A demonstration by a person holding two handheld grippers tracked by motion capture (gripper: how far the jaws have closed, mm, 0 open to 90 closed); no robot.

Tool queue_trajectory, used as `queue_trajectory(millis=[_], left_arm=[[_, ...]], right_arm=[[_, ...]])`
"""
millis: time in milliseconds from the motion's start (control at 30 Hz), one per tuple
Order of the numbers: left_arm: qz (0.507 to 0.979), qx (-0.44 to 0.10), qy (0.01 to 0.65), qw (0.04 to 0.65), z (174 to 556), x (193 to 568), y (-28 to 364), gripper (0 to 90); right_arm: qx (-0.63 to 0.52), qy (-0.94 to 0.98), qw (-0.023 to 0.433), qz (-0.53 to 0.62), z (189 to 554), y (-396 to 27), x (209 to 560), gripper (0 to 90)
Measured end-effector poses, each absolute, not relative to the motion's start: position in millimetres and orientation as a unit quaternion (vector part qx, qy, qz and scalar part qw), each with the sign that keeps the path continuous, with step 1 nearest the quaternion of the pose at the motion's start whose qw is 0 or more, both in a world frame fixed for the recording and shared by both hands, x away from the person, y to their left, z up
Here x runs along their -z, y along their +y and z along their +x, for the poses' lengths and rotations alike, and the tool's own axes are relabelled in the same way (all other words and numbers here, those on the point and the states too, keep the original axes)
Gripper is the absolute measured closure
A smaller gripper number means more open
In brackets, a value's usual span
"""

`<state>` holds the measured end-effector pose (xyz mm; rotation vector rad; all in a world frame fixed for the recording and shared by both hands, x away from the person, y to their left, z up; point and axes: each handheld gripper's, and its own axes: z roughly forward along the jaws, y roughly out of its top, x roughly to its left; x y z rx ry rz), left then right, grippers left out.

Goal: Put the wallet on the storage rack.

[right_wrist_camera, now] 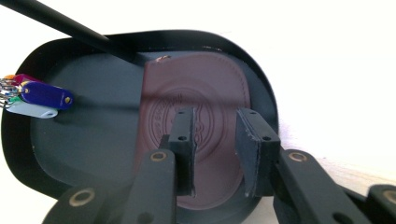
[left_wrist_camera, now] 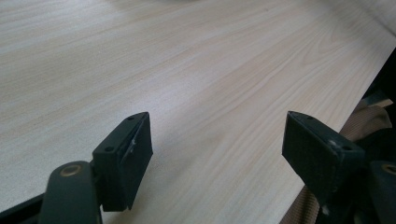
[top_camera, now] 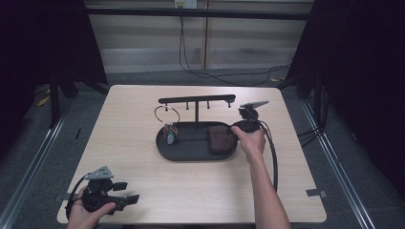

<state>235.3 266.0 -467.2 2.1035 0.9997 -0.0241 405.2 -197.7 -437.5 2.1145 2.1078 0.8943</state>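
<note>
From above, the right gripper (top_camera: pixel 239 128) sits at the right end of the black tray (top_camera: pixel 191 153), where the brown leather pouch (top_camera: pixel 219 138) lies. Its own view shows an embossed seal on the pouch, fingers (right_wrist_camera: pixel 183 144) slightly apart, gripping nothing. The left gripper (top_camera: pixel 126 192) rests on the surface (top_camera: pixel 143 181), fingers wide apart.

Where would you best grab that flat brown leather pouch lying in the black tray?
Probably at the leather pouch's rounded end nearest the tray wall, coming from above: it lies flat, so only an edge gives purchase. The right tongs hover there, slightly open.
</note>
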Motion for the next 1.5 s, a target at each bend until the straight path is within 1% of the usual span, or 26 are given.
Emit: queue_trajectory(millis=[167, 233, 267, 333, 367, 400, 433, 500, 733, 1100, 1267, 1500], left_arm=[[0.834, 0.012, 0.390, 0.390, 236, 468, 265, 24.4], [0.833, 0.012, 0.392, 0.390, 236, 468, 264, 24.4], [0.833, 0.012, 0.392, 0.390, 236, 468, 265, 24.4], [0.833, 0.011, 0.392, 0.390, 236, 468, 265, 24.4], [0.832, 0.011, 0.394, 0.390, 236, 468, 265, 24.4], [0.831, 0.010, 0.395, 0.391, 236, 468, 265, 24.4], [0.831, 0.010, 0.396, 0.391, 236, 468, 265, 24.4], [0.830, 0.010, 0.397, 0.392, 236, 468, 265, 24.4], [0.829, 0.010, 0.399, 0.392, 237, 469, 266, 24.4], [0.826, 0.010, 0.404, 0.394, 237, 469, 267, 24.4], [0.821, 0.010, 0.409, 0.399, 238, 469, 267, 24.4], [0.818, 0.008, 0.410, 0.402, 237, 469, 269, 24.4]], right_arm=[[-0.290, 0.684, 0.011, 0.669, 402, -197, 434, 61.0], [-0.288, 0.687, 0.012, 0.667, 401, -196, 433, 56.2], [-0.289, 0.688, 0.012, 0.666, 400, -196, 432, 55.8], [-0.292, 0.689, 0.016, 0.663, 398, -195, 430, 49.4], [-0.296, 0.690, 0.018, 0.660, 397, -195, 429, 43.5], [-0.295, 0.691, 0.019, 0.659, 395, -193, 427, 41.8], [-0.295, 0.694, 0.023, 0.656, 393, -192, 427, 42.4], [-0.300, 0.698, 0.025, 0.650, 390, -191, 426, 39.9], [-0.313, 0.703, 0.032, 0.638, 378, -193, 428, 37.8], [-0.335, 0.710, 0.046, 0.618, 349, -204, 431, 36.2], [-0.348, 0.714, 0.045, 0.606, 337, -207, 430, 36.2], [-0.356, 0.719, 0.061, 0.594, 317, -210, 430, 34.7]])
